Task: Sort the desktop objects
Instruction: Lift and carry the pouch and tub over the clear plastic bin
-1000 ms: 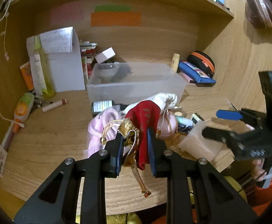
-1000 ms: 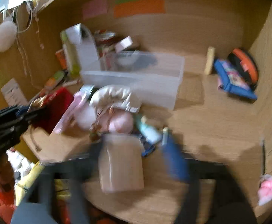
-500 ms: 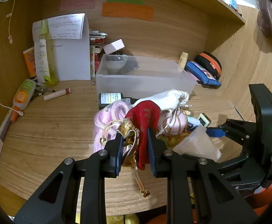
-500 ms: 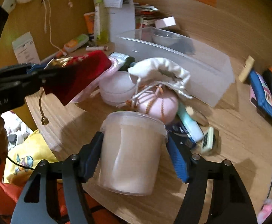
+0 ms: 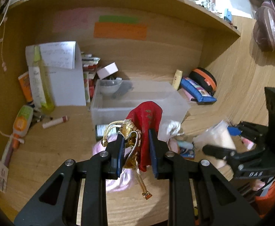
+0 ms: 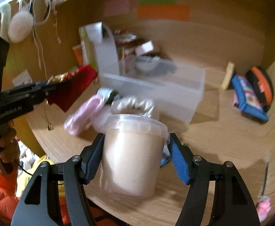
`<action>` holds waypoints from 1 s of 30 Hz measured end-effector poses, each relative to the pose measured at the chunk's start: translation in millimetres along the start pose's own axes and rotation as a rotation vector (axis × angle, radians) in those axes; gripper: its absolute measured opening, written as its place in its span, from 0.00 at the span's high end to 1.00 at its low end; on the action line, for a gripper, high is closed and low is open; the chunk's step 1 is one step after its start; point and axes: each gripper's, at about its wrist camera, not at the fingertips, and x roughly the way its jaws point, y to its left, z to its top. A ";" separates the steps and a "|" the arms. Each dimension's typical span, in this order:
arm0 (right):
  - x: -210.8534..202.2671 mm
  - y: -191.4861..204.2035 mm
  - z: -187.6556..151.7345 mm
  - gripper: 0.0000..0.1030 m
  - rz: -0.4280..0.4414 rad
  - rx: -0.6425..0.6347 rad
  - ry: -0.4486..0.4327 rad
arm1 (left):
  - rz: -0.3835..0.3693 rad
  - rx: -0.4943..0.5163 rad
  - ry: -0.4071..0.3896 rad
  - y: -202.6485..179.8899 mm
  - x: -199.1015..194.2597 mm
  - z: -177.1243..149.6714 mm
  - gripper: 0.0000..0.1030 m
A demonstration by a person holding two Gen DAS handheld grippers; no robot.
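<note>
My left gripper (image 5: 136, 145) is shut on a red drawstring pouch (image 5: 148, 118) with gold trim and cord, held above the desk in front of a clear plastic bin (image 5: 137, 101). The pouch also shows in the right wrist view (image 6: 71, 88). My right gripper (image 6: 135, 150) is shut on a clear lidded tub (image 6: 133, 154) of beige paste, lifted off the desk; it also shows in the left wrist view (image 5: 216, 139). A bowl (image 5: 110, 86) lies in the bin.
A pink pouch (image 5: 116, 171), a white pouch (image 6: 135, 103) and a dark bottle (image 5: 103, 130) lie in front of the bin. A blue pencil case (image 5: 197, 91) and orange-black case (image 5: 203, 77) sit right. Bottles, paper and a tube (image 5: 55, 122) lie left.
Both grippers have risen with their loads. The red pouch now hangs in front of the bin. The tub has lifted off the desk and tilted upright.
</note>
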 end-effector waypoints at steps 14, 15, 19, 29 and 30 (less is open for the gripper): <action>-19.2 -36.4 64.0 0.38 -0.042 0.065 -0.150 | -0.021 0.026 0.007 5.8 15.1 57.9 0.77; -15.6 -39.4 69.8 0.38 -0.047 0.069 -0.152 | -0.026 0.022 0.012 9.1 19.4 63.6 0.77; 0.1 -47.6 86.1 0.38 -0.060 0.084 -0.143 | -0.034 0.002 0.038 22.4 40.1 81.1 0.77; 64.4 -63.4 113.2 0.38 -0.085 0.095 -0.049 | -0.023 -0.024 0.129 49.0 113.4 100.4 0.78; 71.7 -64.8 115.2 0.38 -0.087 0.094 -0.035 | -0.026 -0.025 0.143 50.9 122.2 101.3 0.77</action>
